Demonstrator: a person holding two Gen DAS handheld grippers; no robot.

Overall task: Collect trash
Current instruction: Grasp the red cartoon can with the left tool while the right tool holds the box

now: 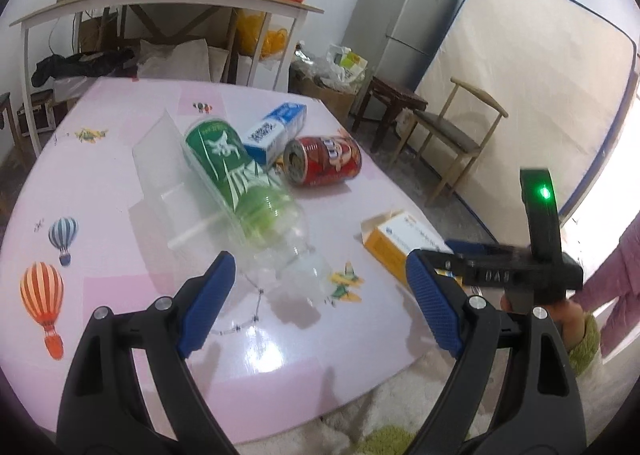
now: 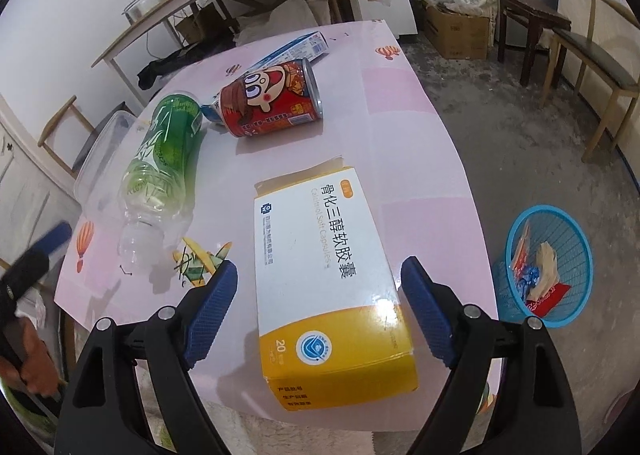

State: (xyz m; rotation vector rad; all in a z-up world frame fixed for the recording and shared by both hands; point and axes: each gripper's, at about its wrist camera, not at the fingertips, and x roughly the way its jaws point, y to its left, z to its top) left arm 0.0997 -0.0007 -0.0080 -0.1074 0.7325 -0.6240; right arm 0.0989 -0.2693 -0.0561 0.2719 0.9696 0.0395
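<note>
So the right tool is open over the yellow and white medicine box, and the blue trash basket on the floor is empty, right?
Not quite. The right tool is open over the medicine box, but the blue trash basket on the floor is not empty: the right wrist view shows wrappers and scraps already inside it.

A clear plastic bottle (image 2: 160,175) with a green label lies on its side on the pink table, its uncapped neck toward the near edge, close beside a clear plastic container (image 1: 168,179). Past it, a red cartoon-printed can (image 2: 272,99) lies on its side against a blue-and-white carton (image 1: 276,129) — both toward the far edge. A white-and-yellow medicine box (image 2: 332,275) lies flat at the near edge, one end flap open, and a blue mesh basket (image 2: 548,255) stands on the floor holding wrappers.
</note>
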